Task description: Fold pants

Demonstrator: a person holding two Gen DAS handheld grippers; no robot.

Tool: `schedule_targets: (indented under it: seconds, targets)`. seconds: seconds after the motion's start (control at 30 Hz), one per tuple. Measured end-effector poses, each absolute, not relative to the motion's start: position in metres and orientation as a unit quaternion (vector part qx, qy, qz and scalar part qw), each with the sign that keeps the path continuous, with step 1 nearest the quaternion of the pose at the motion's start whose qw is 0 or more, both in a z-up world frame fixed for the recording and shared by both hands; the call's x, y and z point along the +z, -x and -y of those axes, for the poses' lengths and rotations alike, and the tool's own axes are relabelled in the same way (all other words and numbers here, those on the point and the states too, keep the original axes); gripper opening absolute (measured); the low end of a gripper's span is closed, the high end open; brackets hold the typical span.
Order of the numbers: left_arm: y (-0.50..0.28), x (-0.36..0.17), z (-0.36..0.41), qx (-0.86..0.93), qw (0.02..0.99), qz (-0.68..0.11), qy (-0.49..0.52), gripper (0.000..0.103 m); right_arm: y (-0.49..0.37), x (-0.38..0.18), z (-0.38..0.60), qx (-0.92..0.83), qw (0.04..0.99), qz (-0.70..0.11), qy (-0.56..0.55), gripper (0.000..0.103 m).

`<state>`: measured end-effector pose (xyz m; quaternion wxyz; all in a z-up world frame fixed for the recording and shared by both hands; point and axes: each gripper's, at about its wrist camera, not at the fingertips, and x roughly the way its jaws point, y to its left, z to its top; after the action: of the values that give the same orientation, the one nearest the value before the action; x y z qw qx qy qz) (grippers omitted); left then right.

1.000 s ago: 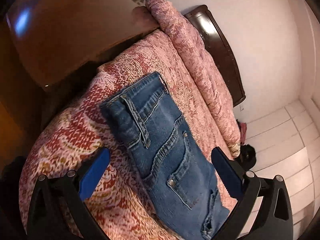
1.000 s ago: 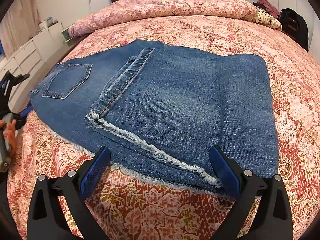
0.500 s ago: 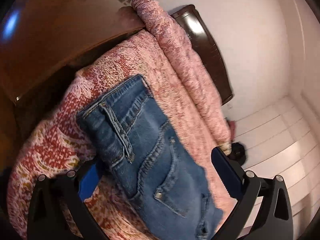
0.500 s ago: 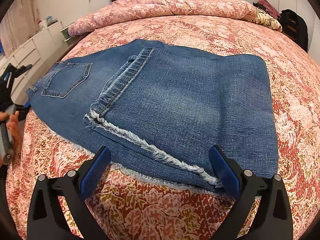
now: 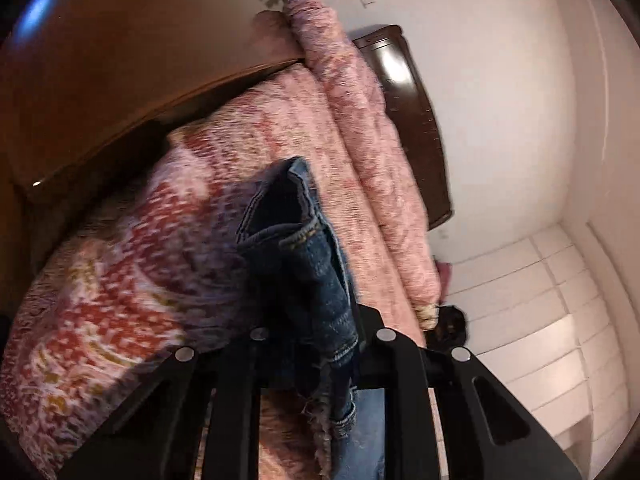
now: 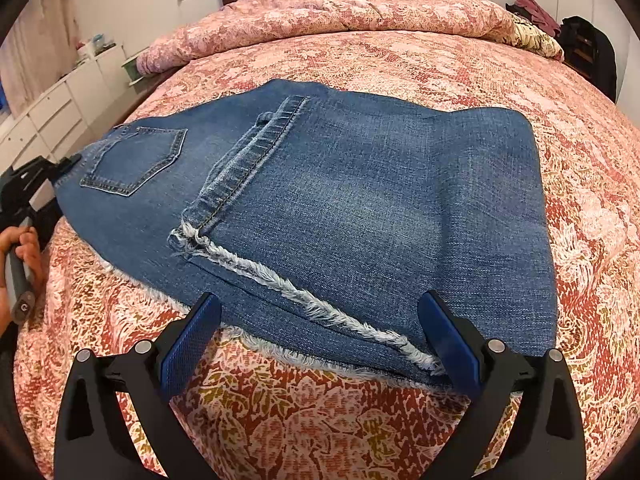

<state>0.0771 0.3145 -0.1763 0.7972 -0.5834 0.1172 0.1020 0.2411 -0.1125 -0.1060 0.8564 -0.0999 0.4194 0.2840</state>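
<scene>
Denim pants [image 6: 328, 208], already doubled over, lie mid-frame on the pink bed [image 6: 400, 60]; left tongs [image 5: 316, 340], jaws just closing, clench the waist end, right tongs [image 6: 320, 344] gape released over the frayed hem. Further folds likely remain.

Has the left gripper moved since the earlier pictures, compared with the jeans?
Yes. The left gripper has advanced onto the waistband end of the jeans, and its jaws have just closed on the denim bunched between them.

Bed [image 6: 400, 60] covered by a red-and-pink patterned spread; folded blue jeans [image 6: 340, 200] lie flat on it just ahead of the right gripper [image 6: 320, 344], a rolled pink quilt [image 6: 340, 12] beyond them.
</scene>
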Motion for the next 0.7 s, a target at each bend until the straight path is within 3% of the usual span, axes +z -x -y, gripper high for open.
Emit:
schedule_targets:
  seconds: [0.3,0.47,0.7]
  targets:
    - [-0.087,-0.134,-0.300,0.039,0.832,-0.092,0.546,0.016,-0.244,-0.106,0.117,0.292,0.855,-0.421,0.086,0.099]
    - [-0.103,-0.081,-0.260,-0.014,0.883,-0.109,0.456,0.016,-0.244,-0.104,0.122,0.301,0.855,-0.418,0.069,0.099]
    - [-0.141,-0.031,-0.161,-0.131,0.914,-0.160,0.348,0.016,-0.250,-0.078,0.174,0.337,0.834,-0.419,-0.124,0.099]
